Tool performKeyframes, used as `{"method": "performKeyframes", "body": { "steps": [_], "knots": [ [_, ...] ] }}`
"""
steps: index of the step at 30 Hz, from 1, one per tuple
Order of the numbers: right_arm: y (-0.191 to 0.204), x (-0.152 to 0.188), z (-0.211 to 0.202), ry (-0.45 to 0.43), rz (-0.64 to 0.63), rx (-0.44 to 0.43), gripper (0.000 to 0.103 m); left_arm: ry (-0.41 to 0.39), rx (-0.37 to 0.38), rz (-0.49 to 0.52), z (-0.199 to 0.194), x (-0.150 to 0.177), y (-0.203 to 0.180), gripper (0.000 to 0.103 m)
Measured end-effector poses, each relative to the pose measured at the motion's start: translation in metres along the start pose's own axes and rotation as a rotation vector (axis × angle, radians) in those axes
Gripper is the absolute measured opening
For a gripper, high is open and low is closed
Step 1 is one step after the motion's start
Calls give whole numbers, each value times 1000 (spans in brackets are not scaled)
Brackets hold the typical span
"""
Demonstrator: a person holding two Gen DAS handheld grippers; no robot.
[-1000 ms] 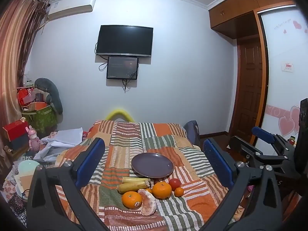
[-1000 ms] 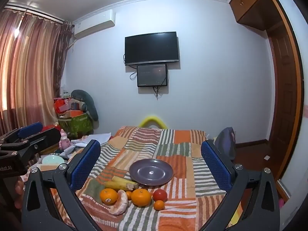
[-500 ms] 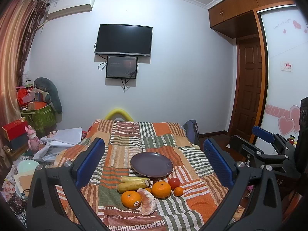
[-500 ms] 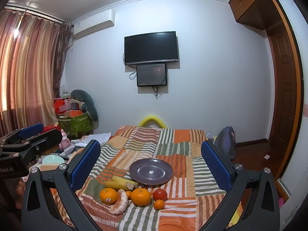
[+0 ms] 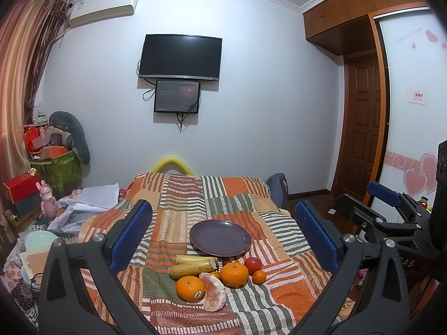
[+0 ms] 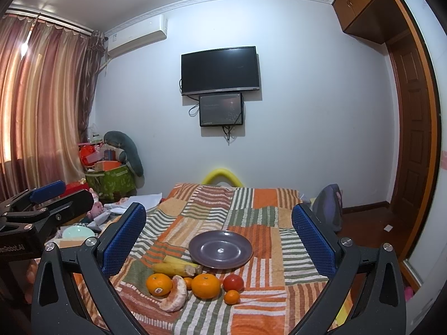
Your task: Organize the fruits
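An empty purple plate lies on a striped patchwork blanket. In front of it sit two yellow banana-like pieces, two oranges, a peeled fruit segment, a red tomato and a small tangerine. My left gripper and right gripper are both open and empty, held back from the fruit. The right gripper shows at the right of the left view, the left gripper at the left of the right view.
Clutter stands left of the bed: a green box, a red box, white cloth, a pale bowl. A bag and wooden door are at the right.
Both views have shifted only slightly; the fruit and plate have not moved. Both grippers stay open.
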State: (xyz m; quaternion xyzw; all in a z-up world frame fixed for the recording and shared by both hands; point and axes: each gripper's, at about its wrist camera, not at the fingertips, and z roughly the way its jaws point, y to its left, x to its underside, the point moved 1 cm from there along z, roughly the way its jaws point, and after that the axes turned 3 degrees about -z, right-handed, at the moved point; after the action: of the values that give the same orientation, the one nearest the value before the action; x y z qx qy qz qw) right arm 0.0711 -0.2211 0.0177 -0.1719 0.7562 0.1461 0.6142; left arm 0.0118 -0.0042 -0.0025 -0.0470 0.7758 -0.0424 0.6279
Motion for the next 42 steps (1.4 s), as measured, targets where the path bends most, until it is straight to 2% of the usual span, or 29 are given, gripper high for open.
{"method": "performKeyframes", "body": {
  "steps": [42],
  "knots": [
    [0,-1,-1,1,6,-1,103,6,5,-2,3,4,-1,103]
  ]
}}
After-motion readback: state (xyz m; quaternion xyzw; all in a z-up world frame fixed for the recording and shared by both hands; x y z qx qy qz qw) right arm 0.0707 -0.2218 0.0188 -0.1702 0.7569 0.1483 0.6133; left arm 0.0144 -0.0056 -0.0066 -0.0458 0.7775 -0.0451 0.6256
